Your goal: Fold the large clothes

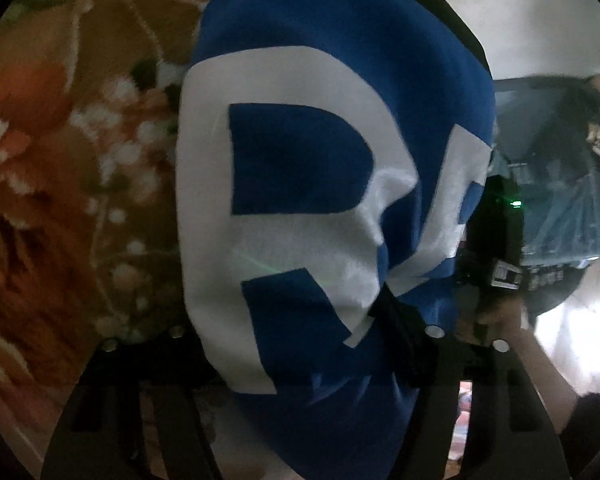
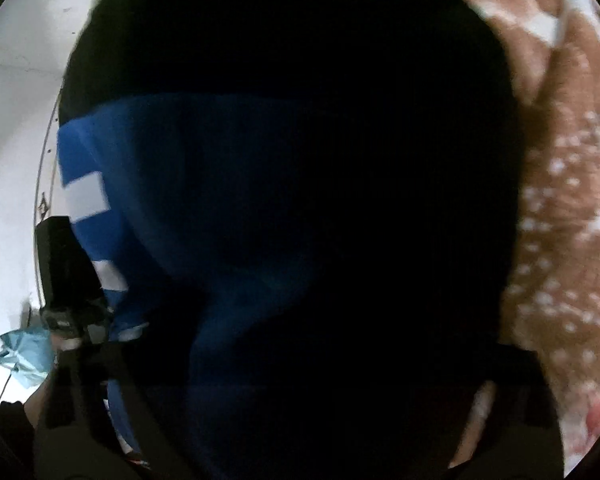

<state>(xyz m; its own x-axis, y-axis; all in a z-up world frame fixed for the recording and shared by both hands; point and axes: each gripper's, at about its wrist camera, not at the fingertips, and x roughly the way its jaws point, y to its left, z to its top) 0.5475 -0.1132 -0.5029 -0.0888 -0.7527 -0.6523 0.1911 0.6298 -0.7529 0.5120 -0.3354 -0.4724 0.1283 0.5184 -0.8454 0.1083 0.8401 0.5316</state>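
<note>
The blue garment [image 1: 300,184] with big white letters fills the centre of the left wrist view, bunched between the left gripper [image 1: 300,360] fingers at the bottom; whether the pads press it I cannot tell. A floral bedspread [image 1: 60,160] lies on the left. The right gripper [image 2: 300,420] is smothered in dark cloth (state unreadable).

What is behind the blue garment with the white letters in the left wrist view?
Behind the blue garment lies an orange floral bedcover on one side and a pale wall on the other. Whatever is straight behind the cloth is covered.
</note>
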